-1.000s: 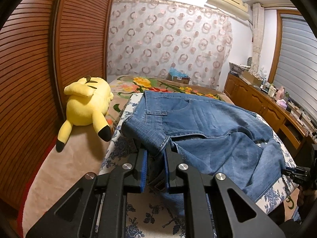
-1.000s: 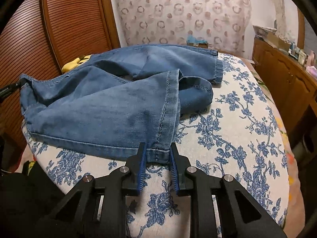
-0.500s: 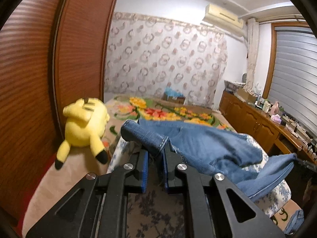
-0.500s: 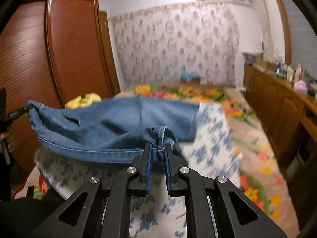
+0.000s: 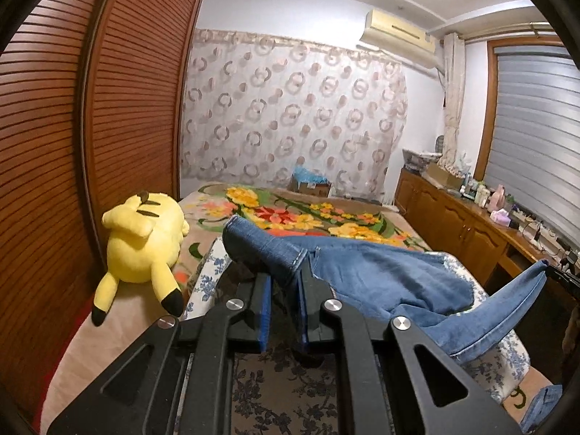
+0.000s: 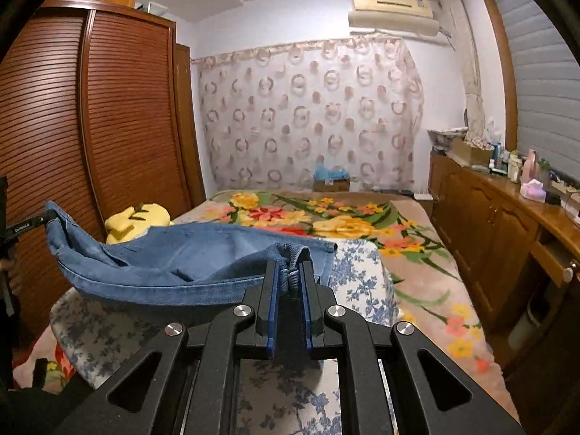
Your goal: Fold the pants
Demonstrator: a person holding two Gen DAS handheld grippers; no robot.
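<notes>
Jeans (image 5: 380, 272), blue denim, stretched sagging between 2 clamped grippers above bed (image 6: 417, 253).

Right gripper (image 6: 289, 282) pinches the jeans (image 6: 174, 264) hem above the bed (image 6: 409, 253)

The left gripper (image 5: 284, 286) points slightly downward, its jaws nearly closed, pinching denim between the blue pads (image 5: 265, 311). The right gripper (image 6: 289, 282) points slightly downward as well. Its jaws have just been closing and now clamp a bunched denim edge between them. In the right wrist view, the left gripper's tip appears far off to the left side.
</notes>
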